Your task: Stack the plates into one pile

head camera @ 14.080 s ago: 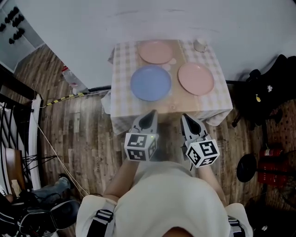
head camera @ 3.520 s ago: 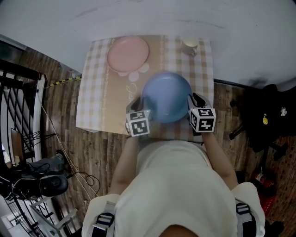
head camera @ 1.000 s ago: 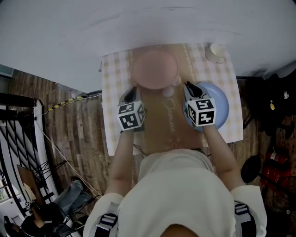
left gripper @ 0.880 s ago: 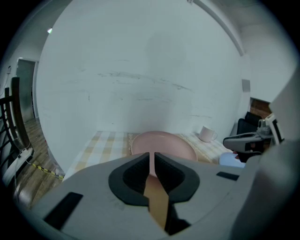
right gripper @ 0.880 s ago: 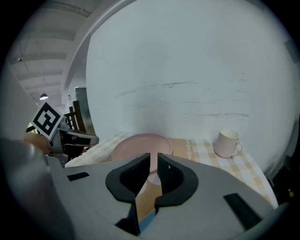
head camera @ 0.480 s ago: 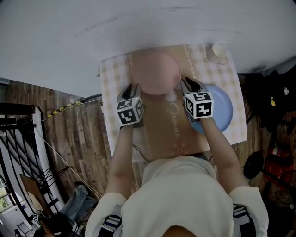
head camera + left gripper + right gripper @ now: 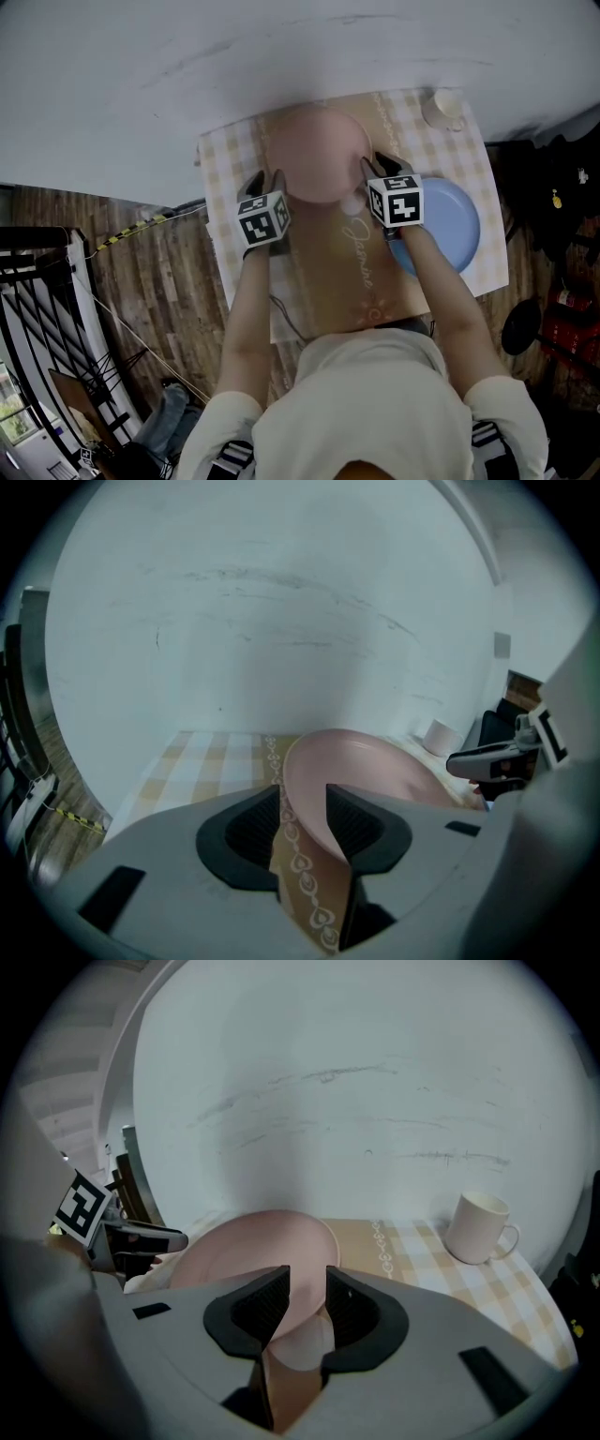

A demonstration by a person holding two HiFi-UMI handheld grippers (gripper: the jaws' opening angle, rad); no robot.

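Both arms outstretched, left claw (image 7: 263,178), right claw (image 7: 386,166) just opened, pink plate (image 7: 319,150) between jaws

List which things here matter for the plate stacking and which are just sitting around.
In the job:
- pink plate
- blue plate

Lying about:
- mug, at the table's far right corner
- tablecloth, under everything

Head view looks steeply down on the bench (image 7: 328,272); both gripper views face low across it, sharing the pink plate (image 7: 319,155).
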